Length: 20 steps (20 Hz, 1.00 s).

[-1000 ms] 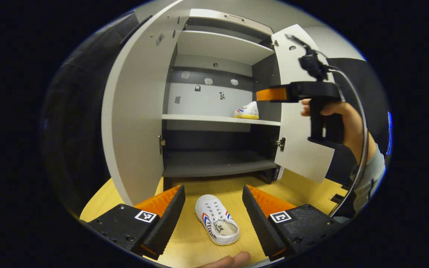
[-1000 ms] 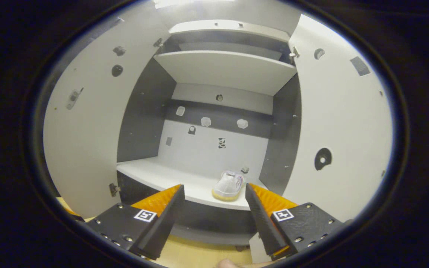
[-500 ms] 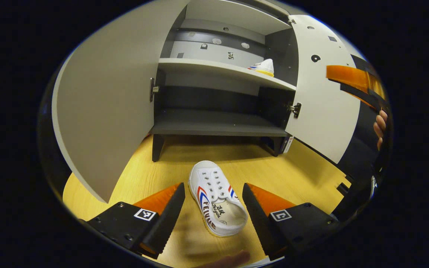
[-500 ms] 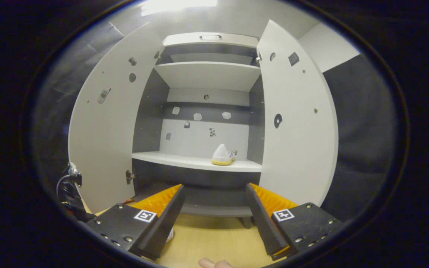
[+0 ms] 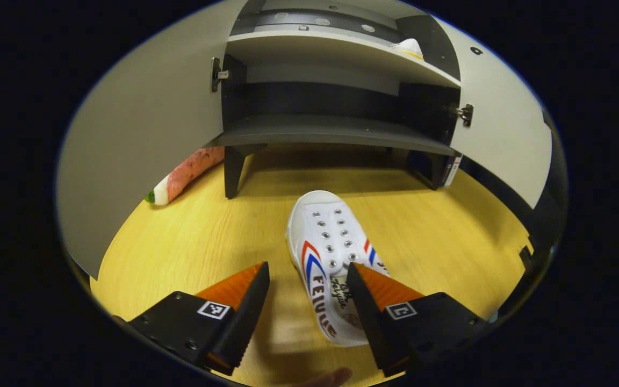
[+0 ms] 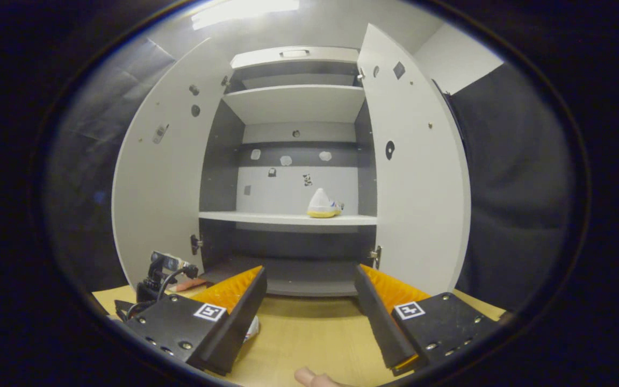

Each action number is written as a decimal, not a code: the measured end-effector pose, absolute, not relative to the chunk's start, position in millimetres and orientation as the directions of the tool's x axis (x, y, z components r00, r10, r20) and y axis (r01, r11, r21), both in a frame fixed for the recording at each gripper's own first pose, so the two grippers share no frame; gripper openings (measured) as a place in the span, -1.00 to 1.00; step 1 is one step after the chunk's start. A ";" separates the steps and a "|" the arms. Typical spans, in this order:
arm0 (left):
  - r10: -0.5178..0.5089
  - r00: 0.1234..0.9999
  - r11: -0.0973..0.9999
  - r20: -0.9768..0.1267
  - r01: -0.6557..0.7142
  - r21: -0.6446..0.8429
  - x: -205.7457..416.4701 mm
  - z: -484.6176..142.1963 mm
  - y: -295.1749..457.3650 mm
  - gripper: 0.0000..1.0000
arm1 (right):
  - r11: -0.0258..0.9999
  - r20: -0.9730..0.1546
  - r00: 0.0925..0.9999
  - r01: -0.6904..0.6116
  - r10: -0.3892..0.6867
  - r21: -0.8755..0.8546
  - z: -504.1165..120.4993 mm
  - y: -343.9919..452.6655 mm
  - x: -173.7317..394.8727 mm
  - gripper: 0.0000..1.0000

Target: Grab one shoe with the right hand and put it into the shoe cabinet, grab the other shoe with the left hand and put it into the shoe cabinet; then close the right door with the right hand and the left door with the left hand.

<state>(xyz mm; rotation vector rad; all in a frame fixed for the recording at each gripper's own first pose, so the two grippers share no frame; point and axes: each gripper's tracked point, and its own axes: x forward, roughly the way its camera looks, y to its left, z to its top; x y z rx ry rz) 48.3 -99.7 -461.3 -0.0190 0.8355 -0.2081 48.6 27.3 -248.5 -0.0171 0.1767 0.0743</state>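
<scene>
Left gripper [image 5: 308, 293] low and angled down, jaws spread wide, nothing between the pads pressed. Right gripper [image 6: 309, 293] held level and facing straight ahead, jaws wide apart too, empty. A fingertip [image 6: 309, 378] peeks in under the right gripper.

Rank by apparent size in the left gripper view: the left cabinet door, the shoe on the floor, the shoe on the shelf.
1. left cabinet door
2. shoe on the floor
3. shoe on the shelf
The two shoes may match; nearness enlarges the floor one.
</scene>
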 end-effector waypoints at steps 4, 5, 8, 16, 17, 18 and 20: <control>-0.265 0.613 0.964 -0.744 0.181 -0.194 48.4 -471.4 -117.8 0.08 | 0.993 -0.172 0.979 -0.114 0.108 -0.029 -257.8 37.9 46.0 0.96; -0.257 0.617 0.966 -0.744 0.181 -0.184 51.2 -470.0 -116.5 0.10 | 0.992 -0.166 0.979 -0.123 0.118 -0.023 -257.6 39.5 45.5 0.96; -0.219 0.625 0.975 -0.749 0.167 -0.146 53.6 -467.1 -110.8 -0.28 | 0.994 -0.162 0.980 -0.113 0.111 -0.001 -260.0 32.6 46.2 0.96; -0.188 0.728 0.980 -0.659 0.179 -0.081 53.8 -393.7 -107.5 -0.95 | 0.997 -0.159 0.985 -0.064 0.070 0.046 -256.9 3.5 45.3 0.96; -0.185 0.758 0.981 -0.626 0.179 -0.072 56.2 -373.9 -108.4 -0.96 | 0.996 -0.164 0.984 -0.061 0.071 0.063 -257.0 0.7 44.7 0.96; -0.179 0.786 0.982 -0.592 0.180 -0.057 60.3 -353.8 -108.6 -0.96 | 0.995 -0.170 0.983 -0.062 0.076 0.084 -257.3 -1.2 44.1 0.96; -0.172 0.826 0.983 -0.537 0.178 -0.041 65.1 -321.9 -107.7 -0.96 | 0.988 -0.169 0.981 -0.072 0.094 0.134 -252.0 -4.3 40.2 0.96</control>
